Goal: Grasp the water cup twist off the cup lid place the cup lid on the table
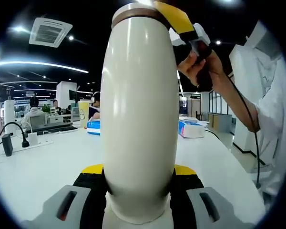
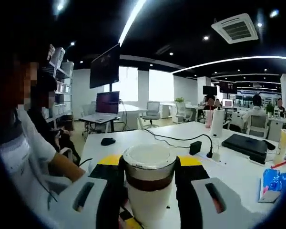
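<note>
A tall cream water cup (image 1: pixel 139 119) stands upright in the left gripper view. My left gripper (image 1: pixel 139 177) is shut on its lower body, with a yellow-tipped jaw on each side. The lid (image 1: pixel 133 10), with a brown band under it, sits on top of the cup. My right gripper (image 1: pixel 181 21), held by a person's hand (image 1: pixel 200 64), reaches the lid from the right. In the right gripper view the pale round lid (image 2: pixel 148 156) lies between the jaws of my right gripper (image 2: pixel 149 168), which is shut on it. The cup body (image 2: pixel 150 205) runs down below it.
The white table (image 1: pixel 52 167) bears a power strip with a cable (image 1: pixel 31 139), blue tissue packs (image 1: pixel 190 129) and a drink cup (image 1: pixel 83 112). A black adapter (image 2: pixel 195 147), a black laptop (image 2: pixel 248 143) and a mouse (image 2: pixel 107 141) lie further off. A person's white sleeve (image 1: pixel 271 119) is close by.
</note>
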Available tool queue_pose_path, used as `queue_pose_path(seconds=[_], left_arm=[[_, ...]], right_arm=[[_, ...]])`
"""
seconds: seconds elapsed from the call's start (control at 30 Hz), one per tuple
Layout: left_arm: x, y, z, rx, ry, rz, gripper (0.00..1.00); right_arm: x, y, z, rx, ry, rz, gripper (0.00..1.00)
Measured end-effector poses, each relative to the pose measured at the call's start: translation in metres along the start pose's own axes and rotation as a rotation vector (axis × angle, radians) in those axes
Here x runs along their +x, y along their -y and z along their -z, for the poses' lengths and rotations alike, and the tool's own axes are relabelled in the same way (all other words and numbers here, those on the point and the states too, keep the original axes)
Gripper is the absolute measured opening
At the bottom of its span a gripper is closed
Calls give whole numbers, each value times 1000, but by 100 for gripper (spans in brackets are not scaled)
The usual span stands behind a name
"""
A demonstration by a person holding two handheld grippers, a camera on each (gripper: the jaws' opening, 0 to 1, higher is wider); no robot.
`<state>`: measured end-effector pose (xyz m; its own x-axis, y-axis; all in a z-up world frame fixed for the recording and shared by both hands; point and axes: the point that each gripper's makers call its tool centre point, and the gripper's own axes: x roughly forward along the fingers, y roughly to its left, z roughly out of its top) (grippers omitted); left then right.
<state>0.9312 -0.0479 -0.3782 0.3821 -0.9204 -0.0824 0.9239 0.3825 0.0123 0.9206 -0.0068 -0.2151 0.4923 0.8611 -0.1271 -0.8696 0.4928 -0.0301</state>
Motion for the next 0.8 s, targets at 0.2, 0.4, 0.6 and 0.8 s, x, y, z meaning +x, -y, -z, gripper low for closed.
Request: queue_pose_path(seconds=[0.2,0.4,0.6,0.8], left_arm=[[0,0,0,0,0,1,52],[0,0,0,-2,-1,0,52],[-1,1,0,-2,0,2,52],[-1,0,-1,-5,0,2,52]], right_arm=[[0,0,0,-12,-8,-30,44],[0,-1,0,-27,6,-120,44],[2,-4,-3,-20,54,-201,44],[-2,-9,-6,-21,30,-243,44]])
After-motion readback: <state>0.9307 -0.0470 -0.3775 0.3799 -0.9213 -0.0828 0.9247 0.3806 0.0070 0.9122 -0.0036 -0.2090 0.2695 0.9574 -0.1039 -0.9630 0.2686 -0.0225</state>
